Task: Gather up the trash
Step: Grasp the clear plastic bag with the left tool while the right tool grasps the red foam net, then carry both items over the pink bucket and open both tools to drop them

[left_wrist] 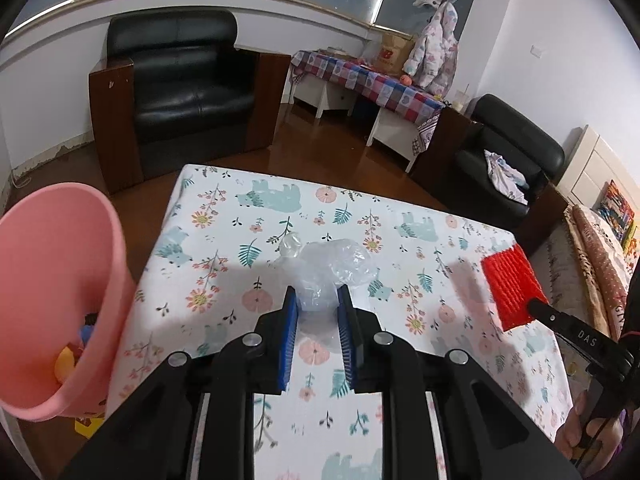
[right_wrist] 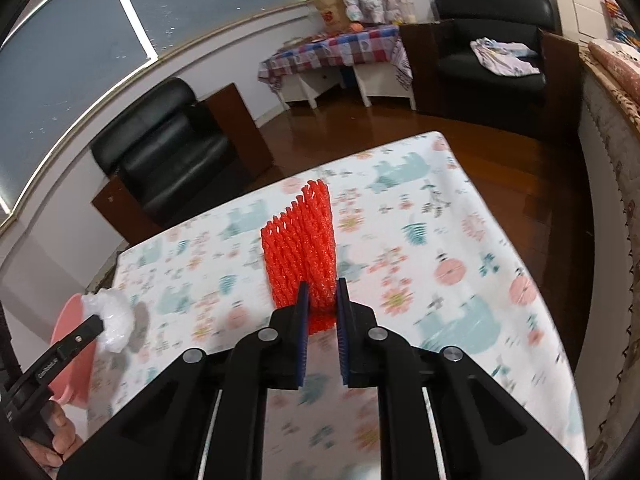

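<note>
A crumpled clear plastic wrap (left_wrist: 328,270) is pinched between the blue pads of my left gripper (left_wrist: 318,294), which is shut on it above the flower-print tablecloth (left_wrist: 248,236). A red foam fruit net (right_wrist: 302,240) sticks up from my right gripper (right_wrist: 323,286), whose pads are shut on its lower end. In the left wrist view the net (left_wrist: 510,288) shows at the right, held by the right gripper. In the right wrist view the plastic wrap (right_wrist: 114,314) shows at the left in the left gripper. A pink bin (left_wrist: 56,300) stands left of the table with colourful trash inside.
Black leather armchairs (left_wrist: 180,84) stand beyond the table on a brown wooden floor. A low bench under a checked cloth (left_wrist: 368,80) lines the far wall. A bed with patterned covers (left_wrist: 600,264) lies to the right. A person's hand (left_wrist: 588,432) grips the right tool.
</note>
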A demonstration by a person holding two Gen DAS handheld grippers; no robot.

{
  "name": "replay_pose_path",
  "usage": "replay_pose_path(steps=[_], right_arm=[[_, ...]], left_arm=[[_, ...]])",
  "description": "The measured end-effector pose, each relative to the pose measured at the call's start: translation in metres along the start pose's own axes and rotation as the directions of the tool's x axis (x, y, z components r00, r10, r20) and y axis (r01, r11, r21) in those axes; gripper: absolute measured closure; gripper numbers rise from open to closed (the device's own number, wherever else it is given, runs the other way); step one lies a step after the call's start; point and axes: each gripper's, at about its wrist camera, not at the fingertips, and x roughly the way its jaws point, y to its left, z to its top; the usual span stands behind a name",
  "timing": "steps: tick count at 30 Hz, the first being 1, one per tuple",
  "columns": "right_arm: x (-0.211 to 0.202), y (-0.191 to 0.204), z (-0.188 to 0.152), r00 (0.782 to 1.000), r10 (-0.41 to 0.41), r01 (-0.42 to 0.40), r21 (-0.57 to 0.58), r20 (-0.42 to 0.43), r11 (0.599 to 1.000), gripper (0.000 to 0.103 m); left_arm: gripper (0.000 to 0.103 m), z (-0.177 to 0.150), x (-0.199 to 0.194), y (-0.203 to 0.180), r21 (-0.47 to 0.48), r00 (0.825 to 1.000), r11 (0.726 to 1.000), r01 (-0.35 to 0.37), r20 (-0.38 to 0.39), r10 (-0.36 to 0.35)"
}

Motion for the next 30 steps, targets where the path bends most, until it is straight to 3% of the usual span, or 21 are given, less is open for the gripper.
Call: replay_pose_path(steps=[13, 30], right_arm=[[-0.035, 0.07, -0.037, 0.997, 0.072, -0.072, -0.072, -0.015, 0.995, 0.09], [-0.058, 0.129, -0.073, 0.991, 0.133, -0.135, -0.155, -0.027, 0.979, 0.09]], left_arm=[[0.085, -0.017, -0.058, 0.015, 0.011, 0.999, 1.0, 0.001, 0.047, -0.002], [0.084, -0.044, -0.108, 0.045, -0.023, 0.995, 0.999, -0.04, 0.09, 0.042]])
